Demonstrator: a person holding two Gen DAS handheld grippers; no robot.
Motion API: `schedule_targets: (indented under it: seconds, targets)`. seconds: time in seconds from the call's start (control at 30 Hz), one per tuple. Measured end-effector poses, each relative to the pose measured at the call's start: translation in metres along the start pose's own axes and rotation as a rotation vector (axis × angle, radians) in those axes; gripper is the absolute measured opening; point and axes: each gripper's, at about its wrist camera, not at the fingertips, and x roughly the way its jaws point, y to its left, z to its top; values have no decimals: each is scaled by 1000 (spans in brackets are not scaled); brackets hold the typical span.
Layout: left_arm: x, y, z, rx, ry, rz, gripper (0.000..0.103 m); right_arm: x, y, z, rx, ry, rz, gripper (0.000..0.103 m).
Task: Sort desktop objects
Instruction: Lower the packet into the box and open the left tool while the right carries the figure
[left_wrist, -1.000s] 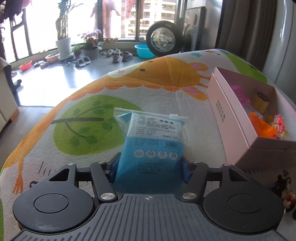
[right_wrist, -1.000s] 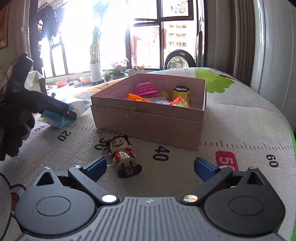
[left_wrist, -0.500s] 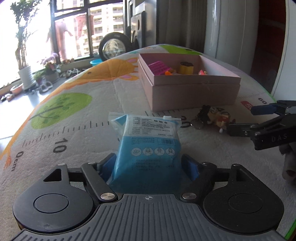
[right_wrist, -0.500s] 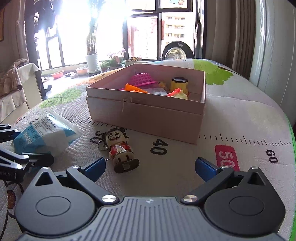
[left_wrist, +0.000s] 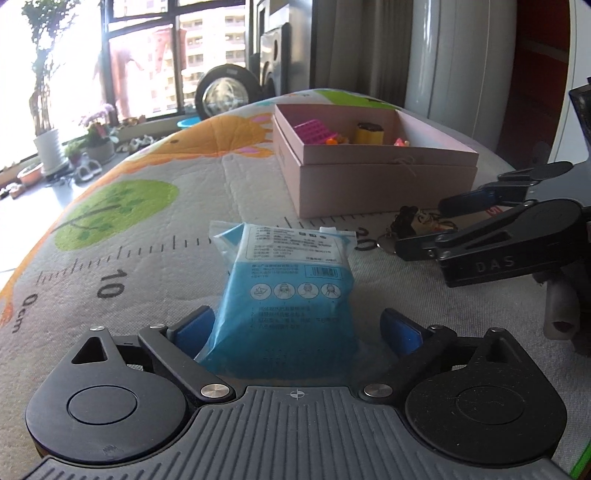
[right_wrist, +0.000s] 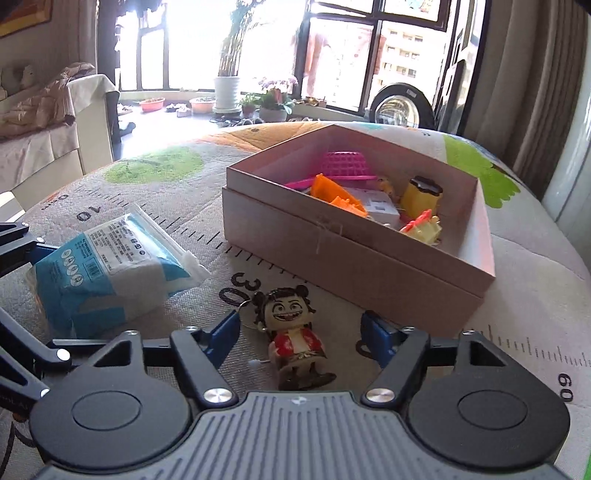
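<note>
Both claws spread: left claw (left_wrist: 295, 325) straddles blue packet (left_wrist: 291, 291), right claw (right_wrist: 300, 334) straddles figurine (right_wrist: 295, 332), which may tip if nudged.

Your pack (left_wrist: 291, 295): glossy crinkled plastic film. Box (right_wrist: 354, 254): matt pink cardboard. Bench cover (left_wrist: 155, 236): quilted woven cloth, matt. Figurine (right_wrist: 295, 332): shiny hard plastic.
</note>
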Motion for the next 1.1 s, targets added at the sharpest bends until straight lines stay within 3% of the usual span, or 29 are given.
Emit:
schedule_targets:
  seconds: [0.13,0.17,0.53,0.63,0.7,0.87,1.0,1.1]
  targets:
    - [1,0,0,-3,4,1,100,2,-3,2,35,15,35,38]
    - [1,-1,1,-2,8,2,100,-1,-4,1,36,19,35,36]
    - [5,0,15,29,6,31,98,-41,-21,-15,78,44,77,36]
    - [6,2,18,31,19,31,71,-55,-30,-16,110,45,108,35]
    - [2,1,20,42,17,24,63,-66,-36,-15,127,34,119,35]
    - [-25,-12,39,120,-73,-13,59,-110,-73,1,243,-102,160,35]
    - [-38,-28,85,171,-192,-24,60,-135,-95,20,282,-235,103,35]
    - [-26,-46,121,208,-259,-41,60,-143,-101,31,276,-289,84,35]
